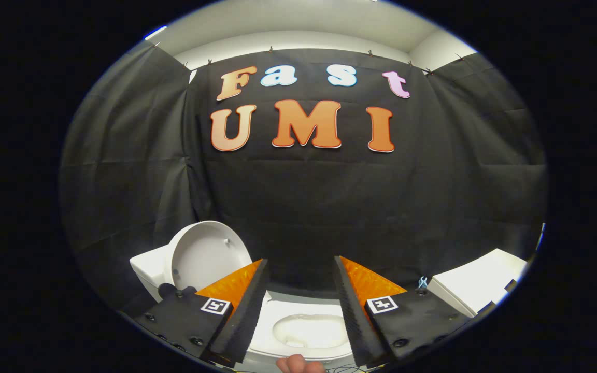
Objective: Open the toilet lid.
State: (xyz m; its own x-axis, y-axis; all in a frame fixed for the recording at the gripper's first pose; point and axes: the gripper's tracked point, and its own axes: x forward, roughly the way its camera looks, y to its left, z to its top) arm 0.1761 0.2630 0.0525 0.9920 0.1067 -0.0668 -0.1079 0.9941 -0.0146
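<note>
Left of the open gripper (298, 269), toilet lid (208, 254) stands upright.

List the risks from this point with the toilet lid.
1. The toilet lid stands raised beyond the left finger, looking near-upright; it may drop back onto the seat.
2. The gripper is open, holding nothing, so nothing steadies the lid.
3. A fingertip sits by the bowl rim, where a falling lid might strike.

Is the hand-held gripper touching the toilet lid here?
Apart. The gripper view shows the raised toilet lid beyond the open hand-held gripper, nothing between its fingers.
</note>
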